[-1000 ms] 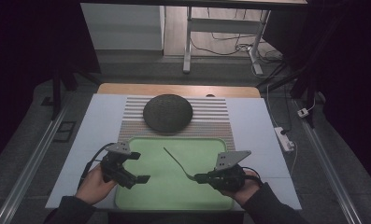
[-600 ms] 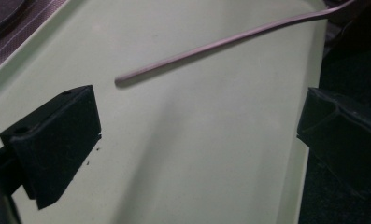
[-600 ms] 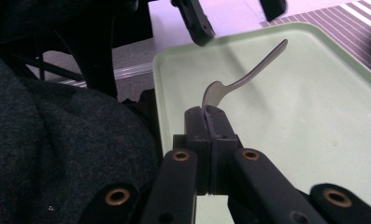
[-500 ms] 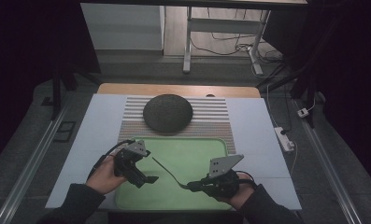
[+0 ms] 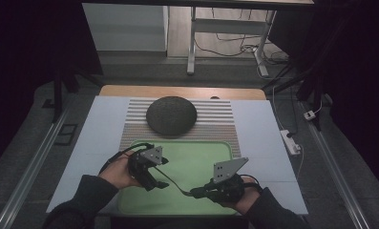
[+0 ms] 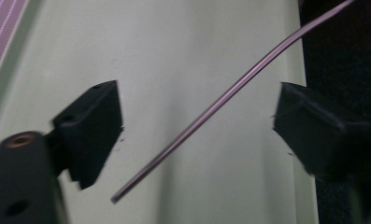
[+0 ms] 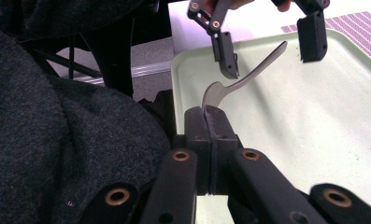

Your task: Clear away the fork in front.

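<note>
— High view first: what is the left gripper (image 5: pixel 159 179) doing?

— It hovers over the green tray (image 5: pixel 196 162), jaws spread wide. The left gripper view shows the thin metal handle of the utensil (image 6: pixel 211 109) running slantwise between them, touching neither. That placement looks like a setup to take the free end.

— And to its right?

— The right gripper (image 5: pixel 199 193) has its jaws pressed together, pinching the utensil's broad end. In the right gripper view the handle rises away from the pinch toward the other gripper. Held above the tray like that, the free end is offered up for a handover, by the look of it.

— Anything in the way?

— Little. A dark round dish (image 5: pixel 171 115) sits on the striped mat (image 5: pixel 215 125) well beyond both grippers, on the table (image 5: pixel 266 138). The person's dark sleeve (image 7: pixel 57 135) crowds just beside the right gripper.
</note>
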Demonstrator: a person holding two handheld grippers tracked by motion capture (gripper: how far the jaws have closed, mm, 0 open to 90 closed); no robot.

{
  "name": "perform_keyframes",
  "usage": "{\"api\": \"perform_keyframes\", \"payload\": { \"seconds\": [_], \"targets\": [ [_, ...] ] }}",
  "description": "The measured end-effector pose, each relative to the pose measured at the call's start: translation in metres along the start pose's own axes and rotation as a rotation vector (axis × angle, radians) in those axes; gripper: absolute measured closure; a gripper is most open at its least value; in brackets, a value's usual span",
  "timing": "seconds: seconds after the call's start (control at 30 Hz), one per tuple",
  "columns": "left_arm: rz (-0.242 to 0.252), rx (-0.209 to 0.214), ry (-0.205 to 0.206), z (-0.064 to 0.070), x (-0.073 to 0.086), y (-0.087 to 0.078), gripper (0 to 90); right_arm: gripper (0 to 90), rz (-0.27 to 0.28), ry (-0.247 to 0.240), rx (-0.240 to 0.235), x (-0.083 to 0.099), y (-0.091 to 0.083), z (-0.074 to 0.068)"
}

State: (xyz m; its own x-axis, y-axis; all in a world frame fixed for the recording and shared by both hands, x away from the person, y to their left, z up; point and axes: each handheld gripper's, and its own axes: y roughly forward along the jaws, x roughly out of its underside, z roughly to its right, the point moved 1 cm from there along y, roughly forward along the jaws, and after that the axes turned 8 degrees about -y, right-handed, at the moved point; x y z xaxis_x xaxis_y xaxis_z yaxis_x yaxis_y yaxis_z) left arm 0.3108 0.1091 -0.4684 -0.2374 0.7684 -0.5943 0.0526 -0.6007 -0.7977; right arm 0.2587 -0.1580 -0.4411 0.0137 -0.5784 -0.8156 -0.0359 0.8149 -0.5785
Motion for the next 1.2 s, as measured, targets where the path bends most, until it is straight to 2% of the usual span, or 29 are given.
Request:
{"api": "perform_keyframes", "payload": {
  "seconds": [0.17,0.37,0.4,0.5,0.7,0.9,1.07,1.2],
  "targets": [
    [-0.023,0.008,0.052,0.000,-0.003,0.000,36.4,90.0,-0.005,-0.002,-0.013,0.000,0.000,0.000],
    [-0.039,0.016,0.133,0.003,-0.005,0.000,47.8,90.0,-0.010,-0.011,-0.031,-0.001,0.001,-0.001],
    [-0.039,0.024,0.140,0.004,-0.004,0.001,52.4,90.0,-0.008,-0.010,-0.033,-0.001,0.002,-0.001],
    [-0.048,0.055,0.160,0.004,-0.004,0.002,57.0,90.0,-0.013,-0.013,-0.039,-0.001,0.002,-0.001],
    [-0.070,0.077,0.218,0.005,-0.005,0.005,66.0,90.0,-0.025,-0.016,-0.047,-0.001,0.003,-0.001],
    [-0.075,0.085,0.264,0.007,-0.005,0.006,73.4,90.0,-0.027,-0.019,-0.051,-0.001,0.003,-0.001],
    [-0.088,0.073,0.343,0.010,-0.005,0.007,76.4,90.0,-0.030,-0.020,-0.057,-0.001,0.004,-0.001],
    [-0.090,0.078,0.375,0.010,-0.004,0.008,78.4,90.0,-0.031,-0.020,-0.064,-0.001,0.004,-0.001]
  ]
}}
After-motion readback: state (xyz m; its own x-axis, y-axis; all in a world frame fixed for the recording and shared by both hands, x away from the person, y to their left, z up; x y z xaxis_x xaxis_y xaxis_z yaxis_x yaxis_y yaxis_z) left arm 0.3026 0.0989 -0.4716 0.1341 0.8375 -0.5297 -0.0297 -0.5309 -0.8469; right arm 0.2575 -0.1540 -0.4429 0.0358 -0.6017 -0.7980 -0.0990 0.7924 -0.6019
